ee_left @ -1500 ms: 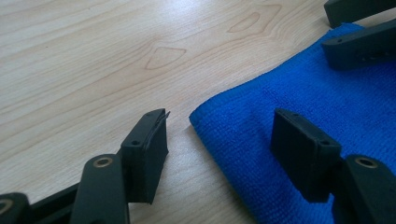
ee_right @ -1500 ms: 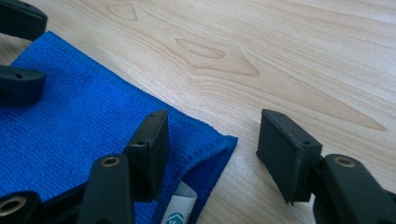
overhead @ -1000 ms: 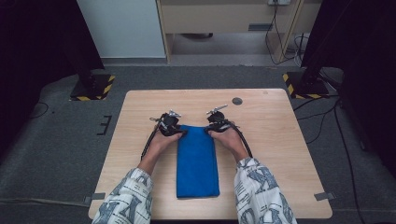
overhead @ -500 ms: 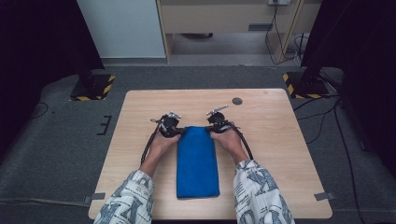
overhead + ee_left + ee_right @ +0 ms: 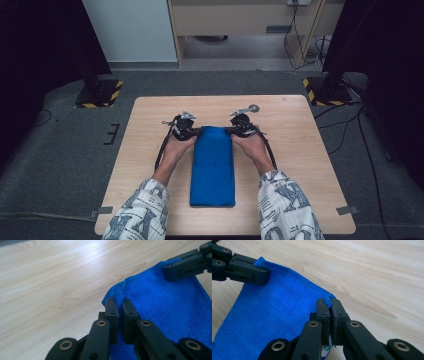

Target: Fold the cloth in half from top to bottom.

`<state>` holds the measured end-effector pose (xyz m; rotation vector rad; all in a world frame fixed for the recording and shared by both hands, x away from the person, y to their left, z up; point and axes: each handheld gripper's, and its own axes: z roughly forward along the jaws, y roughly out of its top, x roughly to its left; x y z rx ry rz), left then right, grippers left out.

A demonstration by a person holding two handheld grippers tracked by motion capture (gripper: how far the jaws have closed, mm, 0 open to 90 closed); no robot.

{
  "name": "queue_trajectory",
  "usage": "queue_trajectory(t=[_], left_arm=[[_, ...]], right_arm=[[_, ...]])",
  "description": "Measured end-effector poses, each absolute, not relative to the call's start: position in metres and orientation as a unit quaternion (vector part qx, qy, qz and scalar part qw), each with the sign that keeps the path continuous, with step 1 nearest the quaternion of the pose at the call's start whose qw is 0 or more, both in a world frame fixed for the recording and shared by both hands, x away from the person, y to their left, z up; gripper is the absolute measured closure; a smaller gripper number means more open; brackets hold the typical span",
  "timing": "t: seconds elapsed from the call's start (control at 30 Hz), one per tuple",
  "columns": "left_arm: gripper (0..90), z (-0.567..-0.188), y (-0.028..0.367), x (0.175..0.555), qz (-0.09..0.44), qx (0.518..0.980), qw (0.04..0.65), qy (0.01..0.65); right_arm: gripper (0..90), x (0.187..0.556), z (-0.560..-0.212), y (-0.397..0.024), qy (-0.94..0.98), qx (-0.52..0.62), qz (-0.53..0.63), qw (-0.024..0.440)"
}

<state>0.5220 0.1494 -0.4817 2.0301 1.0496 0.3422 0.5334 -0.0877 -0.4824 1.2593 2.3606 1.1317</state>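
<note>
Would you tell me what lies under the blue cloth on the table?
The blue cloth lies folded on the wooden table; bare wood shows all around it. Both far corners are pinched by the left gripper and right gripper. Anything beneath the cloth is covered.

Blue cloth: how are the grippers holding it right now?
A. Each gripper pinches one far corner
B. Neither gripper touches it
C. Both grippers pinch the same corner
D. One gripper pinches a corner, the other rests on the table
A. The left gripper is shut on one far corner of the blue cloth and the right gripper is shut on the other, with the far edge stretched between them.
</note>
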Motion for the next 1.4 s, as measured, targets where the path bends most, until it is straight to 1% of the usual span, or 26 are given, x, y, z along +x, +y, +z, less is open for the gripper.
queue_trajectory(t=[0.23, 0.6, 0.77, 1.4], left_arm=[[85.5, -0.462, 0.148, 0.527, 0.151, 0.801, 0.412, 0.407], [86.3, -0.443, 0.148, 0.532, 0.169, 0.794, 0.42, 0.406], [86.3, -0.435, 0.148, 0.534, 0.174, 0.795, 0.422, 0.4], [86.3, -0.427, 0.147, 0.538, 0.175, 0.79, 0.433, 0.396]], right_arm=[[87.4, 0.54, -0.466, -0.093, 0.793, 0.431, 0.409, 0.13], [87.4, 0.547, -0.444, -0.093, 0.79, 0.423, 0.42, 0.144], [87.4, 0.549, -0.439, -0.094, 0.787, 0.424, 0.423, 0.148], [87.4, 0.551, -0.431, -0.097, 0.781, 0.424, 0.431, 0.155]])
